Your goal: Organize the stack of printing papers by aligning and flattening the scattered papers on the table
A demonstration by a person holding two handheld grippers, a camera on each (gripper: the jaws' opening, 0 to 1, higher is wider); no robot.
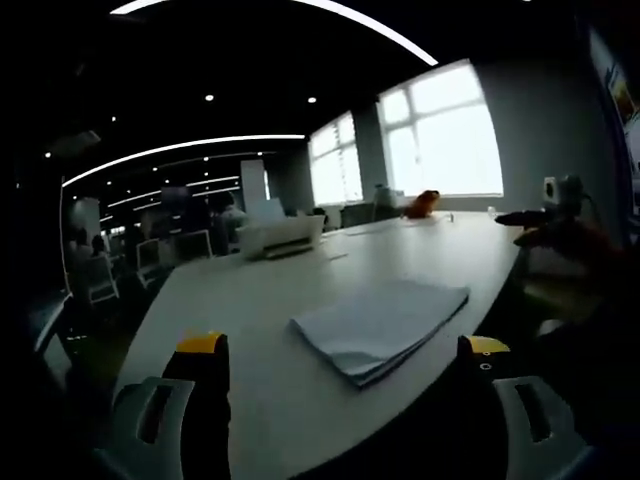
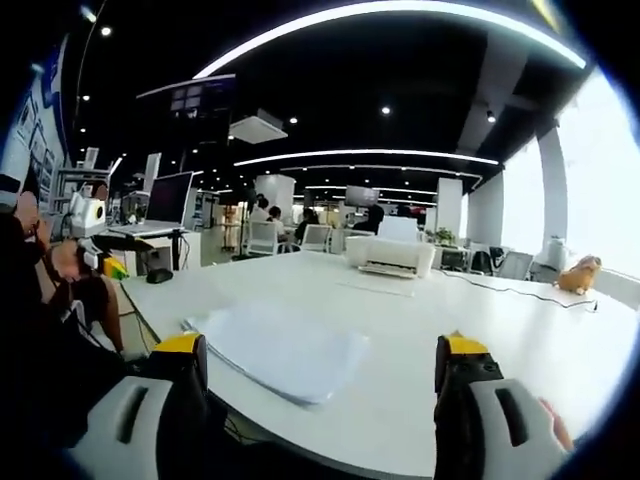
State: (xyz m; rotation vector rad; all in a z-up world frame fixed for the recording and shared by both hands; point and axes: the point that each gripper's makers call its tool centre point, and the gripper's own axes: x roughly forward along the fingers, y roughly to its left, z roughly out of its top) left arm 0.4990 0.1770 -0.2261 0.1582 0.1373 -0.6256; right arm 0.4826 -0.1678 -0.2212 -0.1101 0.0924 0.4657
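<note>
No legible text, labels or numbers anywhere.

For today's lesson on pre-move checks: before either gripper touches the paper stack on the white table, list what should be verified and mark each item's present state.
1. Left gripper open, holding nothing: ok.
2. Right gripper open, holding nothing: ok.
3. Paper stack lies flat on the table: ok.
4. Sheet edges aligned: not ok; layers look fanned at the near corner.
5. Printer and orange toy well away from the stack: ok.
6. Loose sheets elsewhere on the table: cannot tell.
</note>
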